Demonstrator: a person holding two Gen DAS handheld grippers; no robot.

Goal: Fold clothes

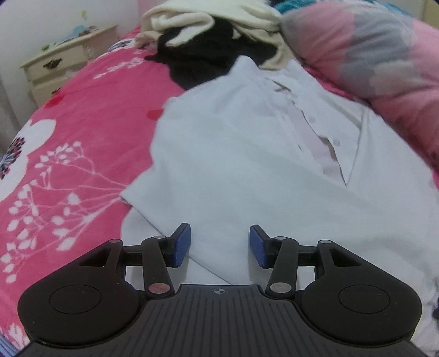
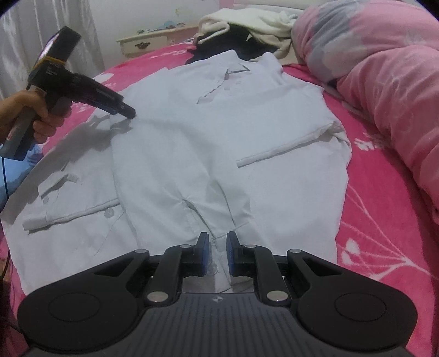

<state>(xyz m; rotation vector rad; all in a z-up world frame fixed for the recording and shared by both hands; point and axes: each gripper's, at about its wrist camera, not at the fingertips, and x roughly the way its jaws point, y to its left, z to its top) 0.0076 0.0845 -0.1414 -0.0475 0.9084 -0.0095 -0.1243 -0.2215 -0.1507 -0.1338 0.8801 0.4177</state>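
A white button-up shirt (image 1: 233, 137) lies spread front-up on the bed, collar at the far end. In the right wrist view the shirt (image 2: 192, 123) has a sleeve folded down its middle, with the cuff at the near edge. My right gripper (image 2: 218, 247) is shut on that cuff, and a button shows between the narrow jaws. My left gripper (image 1: 219, 233) hovers open over the shirt's left side with nothing between its blue pads (image 1: 182, 241). From the right wrist view, a hand holds the left gripper (image 2: 127, 112) just above the folded left edge.
A pink flowered bedspread (image 1: 68, 123) covers the bed. A rolled pink quilt (image 2: 384, 68) lies along the right side. Cream and black clothes (image 2: 247, 24) are heaped beyond the collar. A cream nightstand (image 2: 148, 41) and a curtain (image 2: 41, 22) stand behind the bed.
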